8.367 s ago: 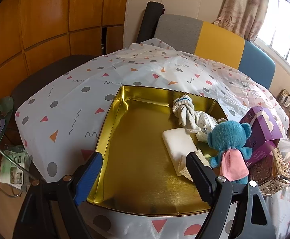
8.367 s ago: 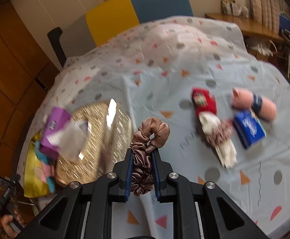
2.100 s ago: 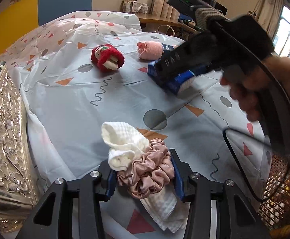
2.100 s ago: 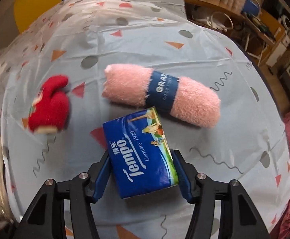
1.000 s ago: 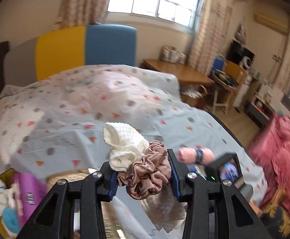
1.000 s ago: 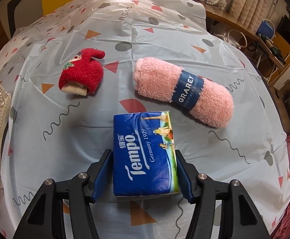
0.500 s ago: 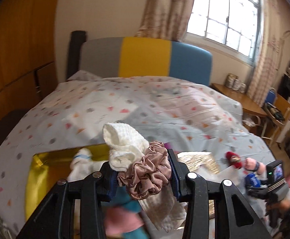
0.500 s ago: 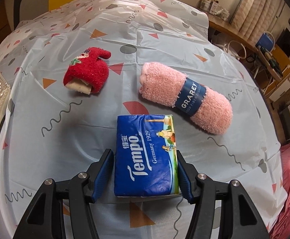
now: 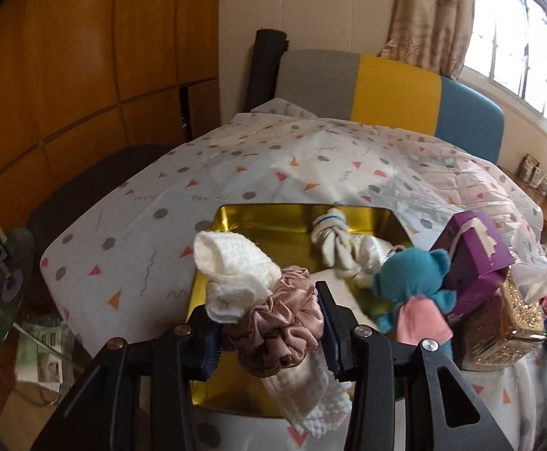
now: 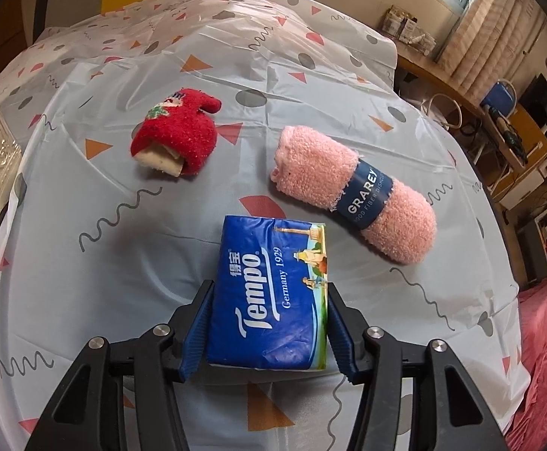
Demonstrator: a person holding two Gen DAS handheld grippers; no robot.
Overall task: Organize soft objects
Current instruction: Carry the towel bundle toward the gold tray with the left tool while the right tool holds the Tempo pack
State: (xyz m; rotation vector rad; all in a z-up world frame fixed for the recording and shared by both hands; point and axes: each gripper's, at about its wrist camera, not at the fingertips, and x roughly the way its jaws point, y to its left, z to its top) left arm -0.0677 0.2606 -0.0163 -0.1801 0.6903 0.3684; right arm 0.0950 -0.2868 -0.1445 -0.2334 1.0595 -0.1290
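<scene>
Left gripper (image 9: 271, 332) fingers clamped on pink scrunchie (image 9: 279, 329) and white cloth (image 9: 232, 272), above gold tray (image 9: 258, 220). Right gripper (image 10: 269, 329) fingers just closed, seemingly touching blue tissue pack (image 10: 273, 293) on desk (image 10: 85, 263); beyond, pink towel roll (image 10: 356, 193).

The patterned tablecloth (image 10: 311, 56) carries a gold tray (image 9: 273, 218), red sock (image 10: 175, 135), pink towel roll (image 10: 356, 191) and tissue pack (image 10: 273, 293).

At the lower middle of the frame, the right gripper (image 10: 269, 325) has just been closing its jaws on a blue tissue pack (image 10: 273, 293). A red sock (image 10: 177, 133) lies upper left, a pink rolled towel (image 10: 356, 193) upper right, on the patterned worktop (image 10: 85, 263).
</scene>
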